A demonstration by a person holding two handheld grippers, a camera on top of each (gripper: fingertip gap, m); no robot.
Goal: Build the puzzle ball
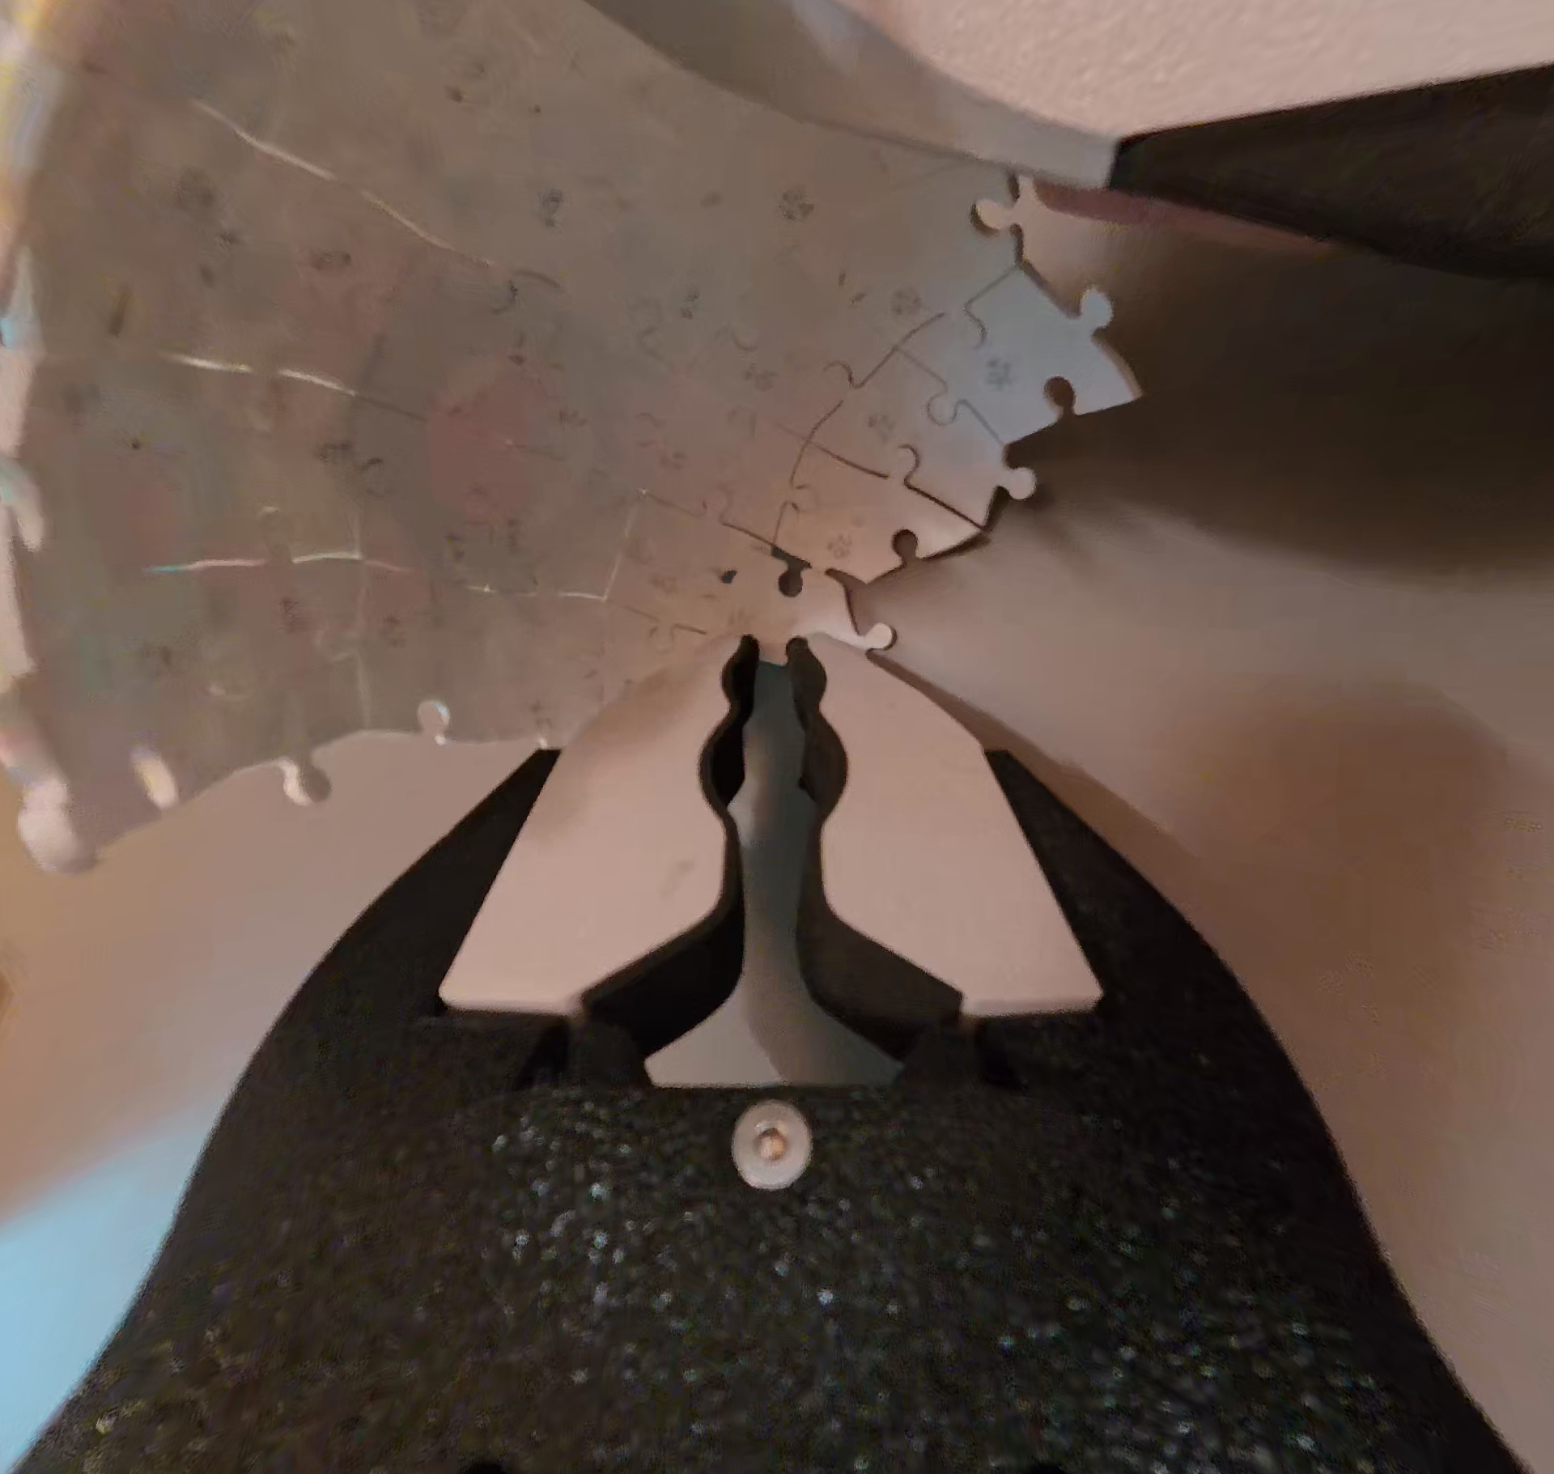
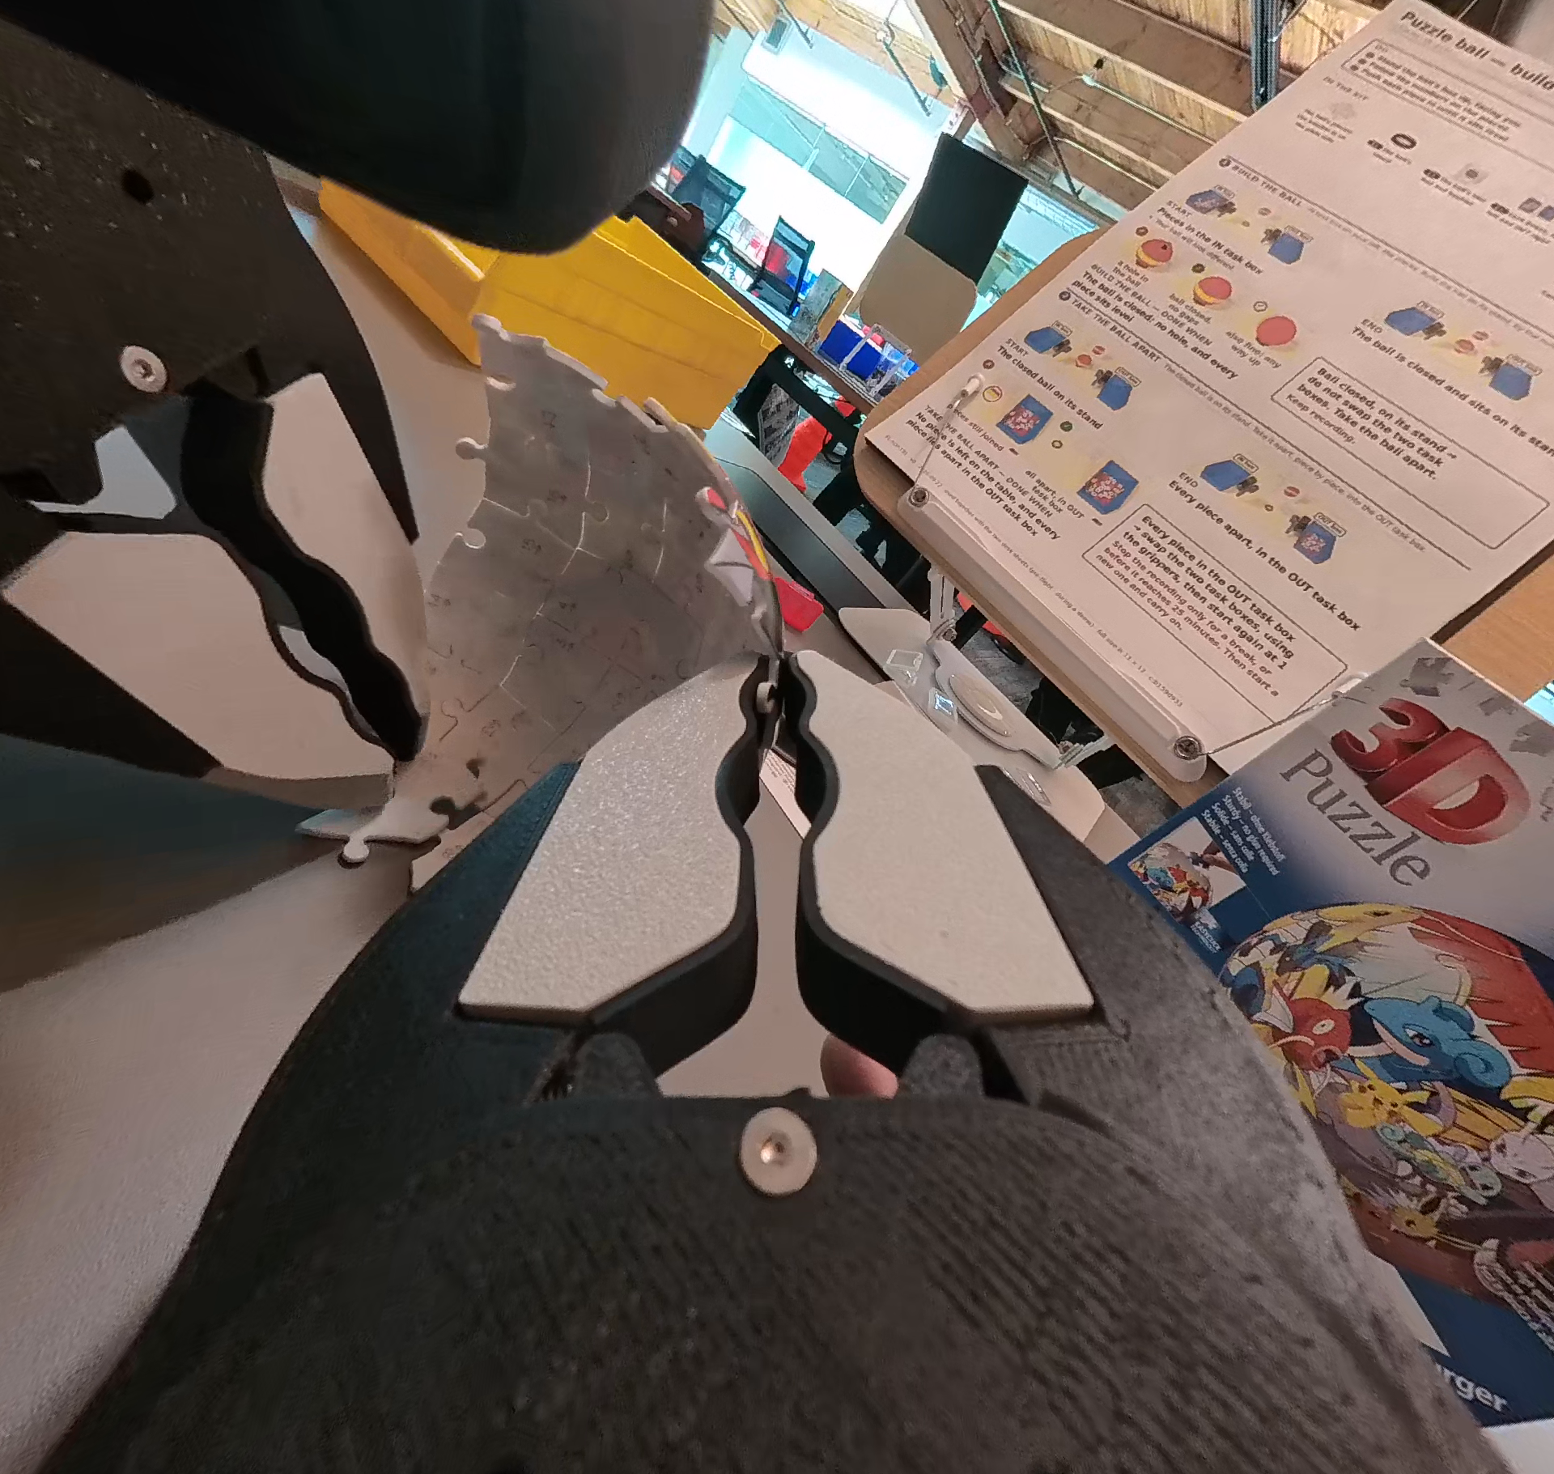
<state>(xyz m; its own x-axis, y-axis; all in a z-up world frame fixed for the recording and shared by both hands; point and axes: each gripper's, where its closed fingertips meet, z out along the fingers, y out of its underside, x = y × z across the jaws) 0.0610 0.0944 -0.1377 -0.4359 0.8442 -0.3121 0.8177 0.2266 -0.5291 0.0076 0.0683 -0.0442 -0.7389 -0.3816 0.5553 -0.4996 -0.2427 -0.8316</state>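
The part-built puzzle ball is a curved shell of joined pieces. Its grey inner side [image 1: 471, 391] fills the upper left of the left wrist view. My left gripper [image 1: 772, 653] is shut on the shell's lower rim. In the right wrist view the shell [image 2: 572, 542] stands upright between the two grippers, with a strip of its coloured outer side [image 2: 740, 542] showing. My right gripper [image 2: 775, 681] is shut on the shell's right rim. The left gripper [image 2: 404, 748] shows at the left, pinching the shell's bottom rim, where a piece with tabs [image 2: 387, 832] juts out.
Yellow bins [image 2: 605, 315] stand behind the shell. An instruction sheet on a tilted board [image 2: 1219, 391] is at the right, with the puzzle's box [image 2: 1387, 971] below it. Clear plastic stand parts [image 2: 967, 693] lie beyond my right fingertips. The table [image 2: 168, 1181] is pale. Tip to tip, the grippers are about 11 cm apart.
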